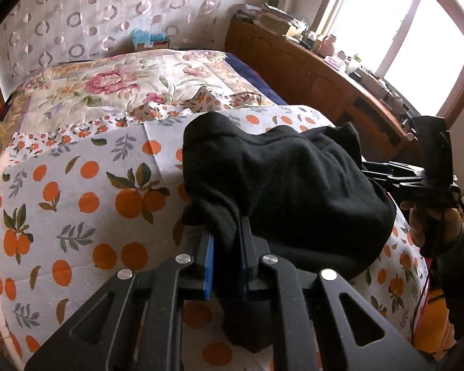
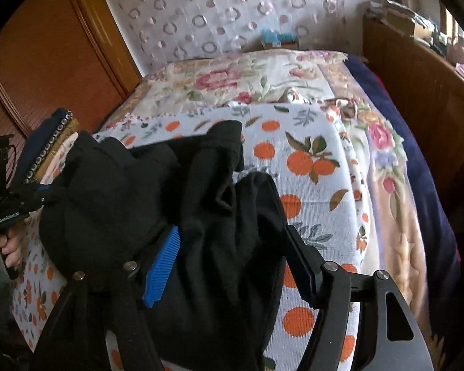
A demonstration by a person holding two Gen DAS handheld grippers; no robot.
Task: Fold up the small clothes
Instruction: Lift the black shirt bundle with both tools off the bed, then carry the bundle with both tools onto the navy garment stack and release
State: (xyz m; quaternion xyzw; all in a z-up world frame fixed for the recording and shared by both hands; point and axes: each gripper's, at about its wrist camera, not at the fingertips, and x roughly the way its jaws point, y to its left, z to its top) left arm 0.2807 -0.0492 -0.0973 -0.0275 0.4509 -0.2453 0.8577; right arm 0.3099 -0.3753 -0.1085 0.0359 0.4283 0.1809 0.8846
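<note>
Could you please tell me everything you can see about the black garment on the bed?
The black garment is a small, soft, fleece-like piece, bunched and rumpled rather than flat, lying on the orange-print cover of the bed. The left hand-held gripper is shut on a fold at its near edge. The right hand-held gripper stands open around another part, blue pads off the cloth. What kind of garment it is cannot be told.

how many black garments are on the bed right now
1. A single black garment lies bunched on the orange-print sheet, one edge pinched in the left gripper. More could be hidden beneath its folds.
</note>
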